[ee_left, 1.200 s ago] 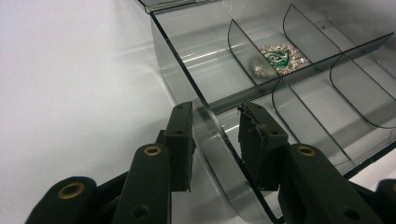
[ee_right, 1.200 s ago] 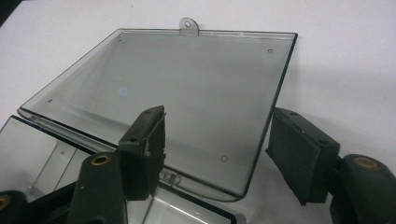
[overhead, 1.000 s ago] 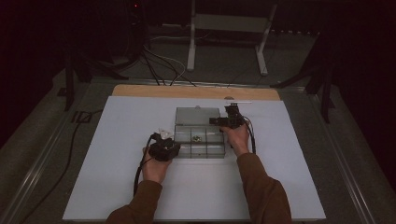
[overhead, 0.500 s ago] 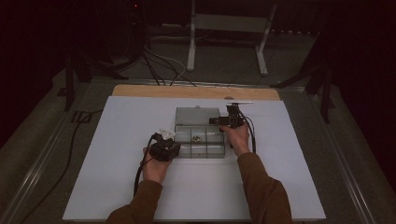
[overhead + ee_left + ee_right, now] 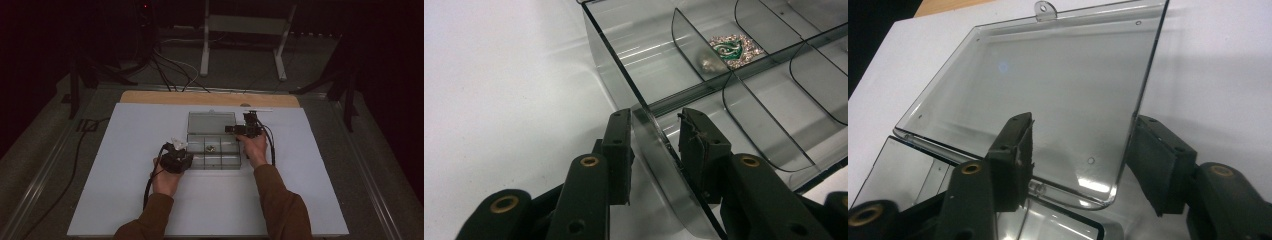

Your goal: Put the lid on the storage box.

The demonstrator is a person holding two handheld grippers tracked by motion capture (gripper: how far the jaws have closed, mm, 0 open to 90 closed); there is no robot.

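right tool (image 5: 1079, 159) jaws closing, lid (image 5: 1048, 90) corner between (untouched) | left tool (image 5: 655, 145) clamps box (image 5: 704, 95) wall

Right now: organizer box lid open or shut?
Open. The lid lies folded back flat on the table behind the box; compartments are uncovered.

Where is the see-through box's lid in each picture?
High view: the clear smoky plastic lid lies open flat behind the box, middle of the white table.
Left gripper view: no lid that I can make out; just the box's compartments.
Right gripper view: the lid is large, upper middle, between the black jaws.
Shared landmark: the white tabletop.
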